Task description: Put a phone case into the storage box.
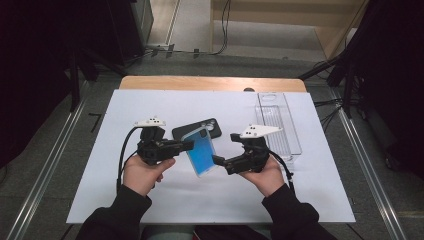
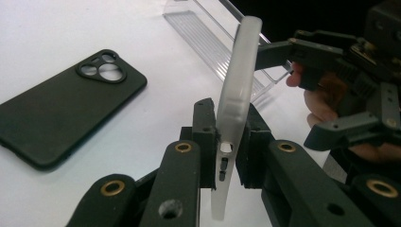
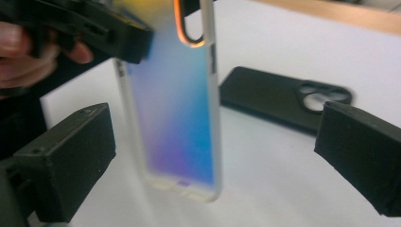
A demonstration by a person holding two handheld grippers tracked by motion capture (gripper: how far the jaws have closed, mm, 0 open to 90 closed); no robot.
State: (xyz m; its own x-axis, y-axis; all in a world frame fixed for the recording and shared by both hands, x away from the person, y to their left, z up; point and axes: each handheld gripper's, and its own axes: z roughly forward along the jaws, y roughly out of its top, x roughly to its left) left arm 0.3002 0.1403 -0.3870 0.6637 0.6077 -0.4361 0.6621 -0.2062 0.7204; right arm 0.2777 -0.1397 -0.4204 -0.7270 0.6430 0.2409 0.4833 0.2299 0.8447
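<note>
A translucent phone case (image 1: 201, 150) with a blue-to-violet sheen hangs tilted above the white sheet between my two hands. My left gripper (image 2: 227, 142) is shut on it, pads pressing both faces of one edge of the case (image 2: 239, 85). My right gripper (image 3: 215, 158) is open, its two jaws standing wide on either side of the case (image 3: 175, 118) without touching it. In the high view the left gripper (image 1: 187, 145) holds the case's upper left and the right gripper (image 1: 226, 149) sits at its lower right. A black phone case (image 1: 210, 127) lies flat on the sheet just behind.
A clear plastic tray (image 1: 295, 145) lies lengthwise at the right of the white sheet (image 1: 150, 105), close to my right hand. The black case (image 2: 61, 118) has its camera cut-out facing up. Beyond the sheet is the table's wooden far edge (image 1: 210, 82).
</note>
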